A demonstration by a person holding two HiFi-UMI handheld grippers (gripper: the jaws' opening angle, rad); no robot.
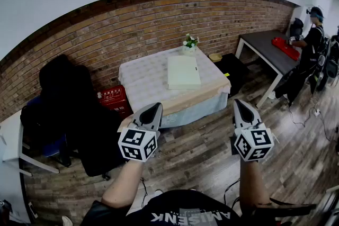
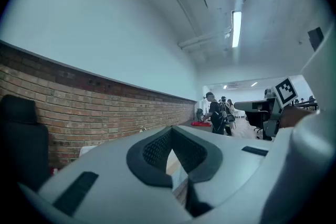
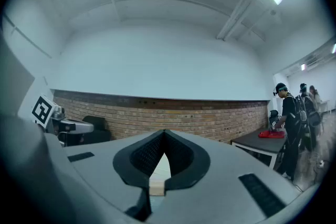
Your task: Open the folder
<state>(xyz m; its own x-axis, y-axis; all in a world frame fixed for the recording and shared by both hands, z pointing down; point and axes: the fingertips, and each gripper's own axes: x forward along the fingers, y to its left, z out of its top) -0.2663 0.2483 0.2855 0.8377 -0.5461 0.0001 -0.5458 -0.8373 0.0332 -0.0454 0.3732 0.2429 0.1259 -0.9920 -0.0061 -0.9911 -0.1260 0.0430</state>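
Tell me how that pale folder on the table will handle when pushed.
The folder lies flat with straight edges, so it is probably stiff. It looks slim, so likely light. Pushed across the tablecloth, it may bunch the cloth.

Little readable print: one line of lettering on a shirt

A row of white capital letters runs across the person's dark shirt (image 1: 180, 215), seen upside down at the bottom edge of the head view, and the word cannot be made out with certainty. The red crate (image 1: 113, 97) carries white print too small to read. The cubes on the left gripper (image 1: 155, 107) and right gripper (image 1: 237, 102) show square black-and-white code markers.
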